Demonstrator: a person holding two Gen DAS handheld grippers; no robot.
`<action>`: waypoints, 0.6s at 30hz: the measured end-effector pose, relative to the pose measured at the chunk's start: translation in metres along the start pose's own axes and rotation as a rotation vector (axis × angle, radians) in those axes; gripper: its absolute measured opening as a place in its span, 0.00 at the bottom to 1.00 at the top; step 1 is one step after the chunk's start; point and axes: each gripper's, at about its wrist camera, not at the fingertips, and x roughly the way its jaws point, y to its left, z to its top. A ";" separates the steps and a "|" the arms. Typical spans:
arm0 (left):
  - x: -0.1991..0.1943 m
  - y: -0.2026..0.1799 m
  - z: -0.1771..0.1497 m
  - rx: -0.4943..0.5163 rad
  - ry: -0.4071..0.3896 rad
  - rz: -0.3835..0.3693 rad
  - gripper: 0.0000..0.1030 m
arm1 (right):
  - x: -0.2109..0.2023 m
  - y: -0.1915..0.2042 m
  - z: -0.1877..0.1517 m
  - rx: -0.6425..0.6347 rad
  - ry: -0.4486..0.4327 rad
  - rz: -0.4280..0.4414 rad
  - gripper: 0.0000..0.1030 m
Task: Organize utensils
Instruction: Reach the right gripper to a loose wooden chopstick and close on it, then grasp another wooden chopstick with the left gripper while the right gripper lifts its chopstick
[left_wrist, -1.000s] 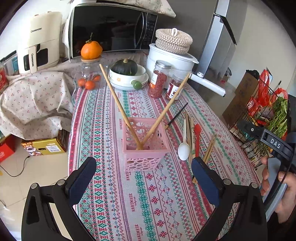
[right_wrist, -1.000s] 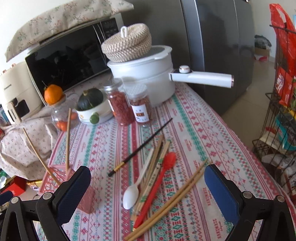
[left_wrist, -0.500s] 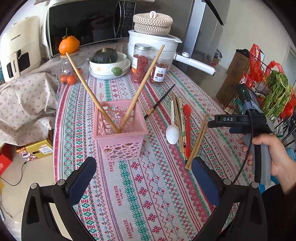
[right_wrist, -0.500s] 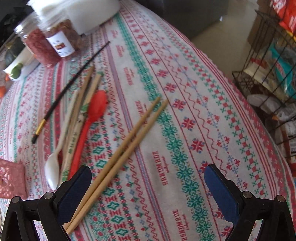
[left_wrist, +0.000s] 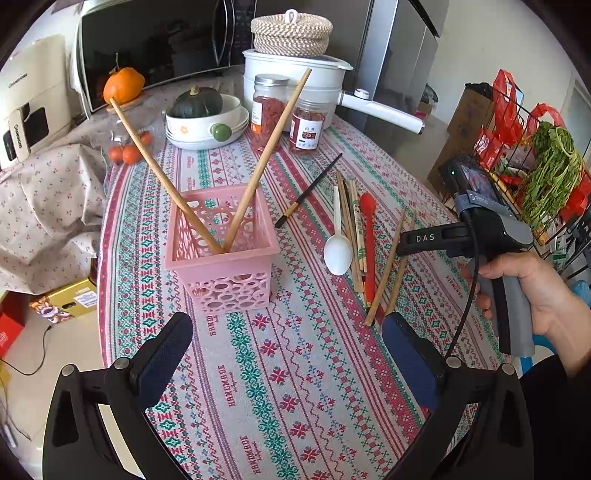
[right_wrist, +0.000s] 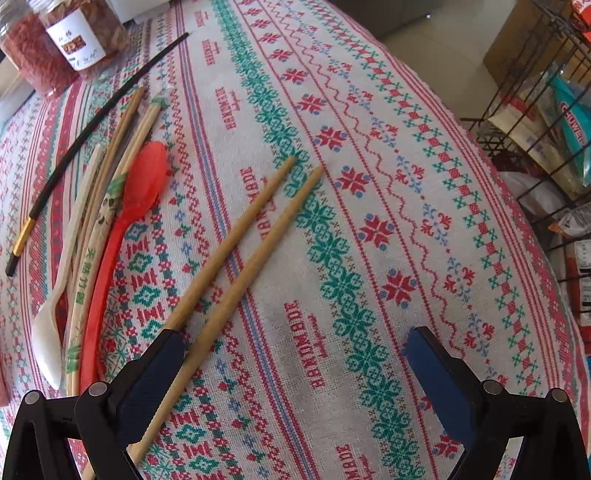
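A pink perforated basket (left_wrist: 221, 254) stands on the patterned tablecloth with two wooden chopsticks (left_wrist: 266, 155) leaning in it. To its right lie a white spoon (left_wrist: 338, 251), a red spoon (left_wrist: 367, 236), several bamboo chopsticks (left_wrist: 352, 229), a black chopstick (left_wrist: 310, 190) and a loose wooden pair (left_wrist: 388, 273). My left gripper (left_wrist: 286, 350) is open and empty above the cloth in front of the basket. My right gripper (right_wrist: 295, 365) is open, low over the wooden pair (right_wrist: 243, 251); its left finger (right_wrist: 151, 373) covers one stick's near end. The red spoon (right_wrist: 125, 218) and white spoon (right_wrist: 48, 325) lie to the left.
Two spice jars (left_wrist: 288, 110), a bowl with a squash (left_wrist: 203, 118), a white pot with a long handle (left_wrist: 314, 77) and a microwave (left_wrist: 155, 40) stand at the back. The table edge (right_wrist: 524, 221) drops off on the right, with a wire rack of groceries (right_wrist: 546, 122) beyond it.
My right gripper has dropped closer to the cloth over the wooden chopstick pair, and its left finger now overlaps one stick. My left gripper has drifted slightly; the basket looks nearer.
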 end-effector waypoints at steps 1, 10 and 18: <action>0.000 0.000 0.000 0.001 0.000 0.000 1.00 | 0.000 0.003 -0.002 -0.012 -0.008 -0.012 0.97; 0.000 -0.019 0.000 0.037 -0.010 -0.026 1.00 | -0.025 0.006 -0.031 -0.078 -0.038 0.031 0.45; 0.013 -0.061 0.008 0.093 -0.001 -0.092 1.00 | -0.031 -0.032 -0.036 -0.057 -0.002 0.127 0.08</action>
